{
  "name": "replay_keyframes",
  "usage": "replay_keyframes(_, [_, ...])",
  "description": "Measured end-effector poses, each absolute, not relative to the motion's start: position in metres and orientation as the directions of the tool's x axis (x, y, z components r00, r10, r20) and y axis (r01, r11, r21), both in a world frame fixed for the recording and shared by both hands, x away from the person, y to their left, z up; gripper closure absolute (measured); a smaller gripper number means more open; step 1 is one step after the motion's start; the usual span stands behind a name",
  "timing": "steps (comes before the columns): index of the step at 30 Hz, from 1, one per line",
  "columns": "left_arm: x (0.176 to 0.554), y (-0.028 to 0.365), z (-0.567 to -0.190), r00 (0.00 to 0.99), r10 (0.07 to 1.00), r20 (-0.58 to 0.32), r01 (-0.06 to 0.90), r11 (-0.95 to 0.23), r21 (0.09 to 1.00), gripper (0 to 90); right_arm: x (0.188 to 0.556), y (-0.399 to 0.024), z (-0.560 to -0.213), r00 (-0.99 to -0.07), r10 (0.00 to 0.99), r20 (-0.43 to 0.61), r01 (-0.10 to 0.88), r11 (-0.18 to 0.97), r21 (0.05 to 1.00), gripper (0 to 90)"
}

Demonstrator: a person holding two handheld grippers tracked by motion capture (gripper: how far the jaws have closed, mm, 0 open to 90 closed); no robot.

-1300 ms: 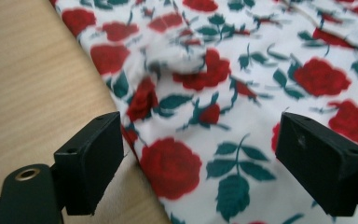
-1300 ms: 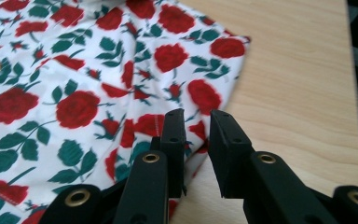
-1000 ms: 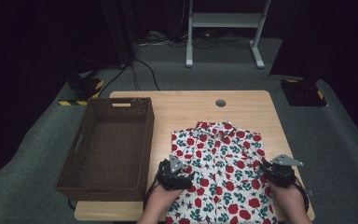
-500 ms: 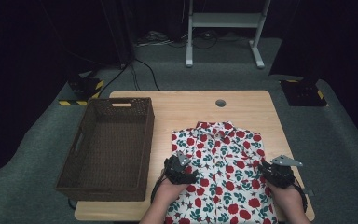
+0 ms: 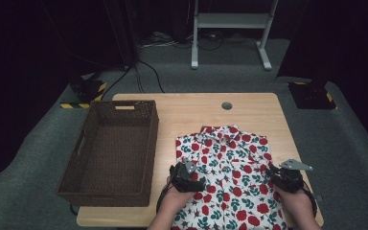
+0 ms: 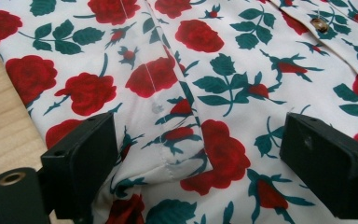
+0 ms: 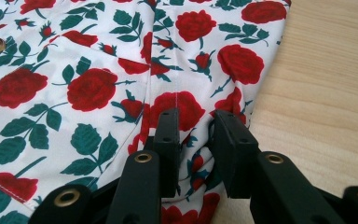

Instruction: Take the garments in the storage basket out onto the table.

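- A wooden table (image 5: 187, 112) is standing on a grey floor (image 5: 38, 158), and the room behind it is lying in the dark.
- A white metal stand (image 5: 230, 28) is standing on the floor past the table, with some cables (image 5: 172, 40) lying beside it.
- One brown woven basket (image 5: 111, 151) is sitting on the left part of the table, with nothing inside it.
- One shirt with red roses (image 5: 227, 172) is lying flat on the table, just right of the basket, with its collar pointing away from the person.
- The bottom of the shirt is running out of the high view, so its hem is cut off.
- Two hands are coming in from the bottom, and each one is holding one gripper.
- The left gripper (image 6: 198, 154) is resting at the shirt's left edge. Its jaws have just been opening and are standing wide apart. A fold of cloth is lying between them, but they are not squeezing it.
- The right gripper (image 7: 196, 140) is sitting at the shirt's right edge, and its jaws are pinching a bunched fold of the shirt.
- One small round hole (image 5: 226, 106) is showing in the table near its far edge.
- Two dark boxes are sitting on the floor, one at the left (image 5: 87, 88) and one at the right (image 5: 311, 93), and they are too dim to tell what they are.
- One shirt button (image 6: 320, 25) is showing in the left gripper view.
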State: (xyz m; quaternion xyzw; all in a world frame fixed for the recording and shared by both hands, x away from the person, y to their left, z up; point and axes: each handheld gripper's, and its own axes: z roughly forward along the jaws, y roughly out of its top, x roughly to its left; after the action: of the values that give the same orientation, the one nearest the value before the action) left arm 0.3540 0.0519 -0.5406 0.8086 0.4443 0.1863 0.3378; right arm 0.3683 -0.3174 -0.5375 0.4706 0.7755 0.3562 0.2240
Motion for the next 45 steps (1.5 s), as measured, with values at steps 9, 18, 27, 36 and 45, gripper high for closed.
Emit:
replay_keyframes(9, [0.331, 0.049, -0.541, 0.551, 0.834, 0.007, 0.581, -0.389, 0.715, 10.7, 0.346, -0.320, -0.537, -0.460, 0.887, -0.032, 0.567, 0.322, 0.758, 71.8])
replay_keyframes(18, [0.310, 0.046, -0.542, 0.567, 0.823, 0.006, 0.570, -0.398, 0.718, 10.7, 0.318, -0.325, -0.537, -0.467, 0.884, -0.032, 0.568, 0.328, 0.755, 71.6])
replay_keyframes(27, [0.311, 0.046, -0.537, 0.585, 0.811, 0.011, 0.553, -0.409, 0.726, 12.1, 0.314, -0.328, -0.539, -0.472, 0.881, -0.019, 0.556, 0.315, 0.770, 69.9])
replay_keyframes(36, [0.322, 0.054, -0.522, 0.586, 0.810, 0.014, 0.512, -0.383, 0.769, 14.8, 0.315, -0.329, -0.539, -0.475, 0.880, -0.020, 0.551, 0.315, 0.772, 68.9])
replay_keyframes(45, [0.337, 0.067, -0.517, 0.545, 0.838, -0.015, 0.531, -0.331, 0.780, 15.0, 0.315, -0.329, -0.540, -0.470, 0.883, -0.020, 0.552, 0.311, 0.773, 67.2])
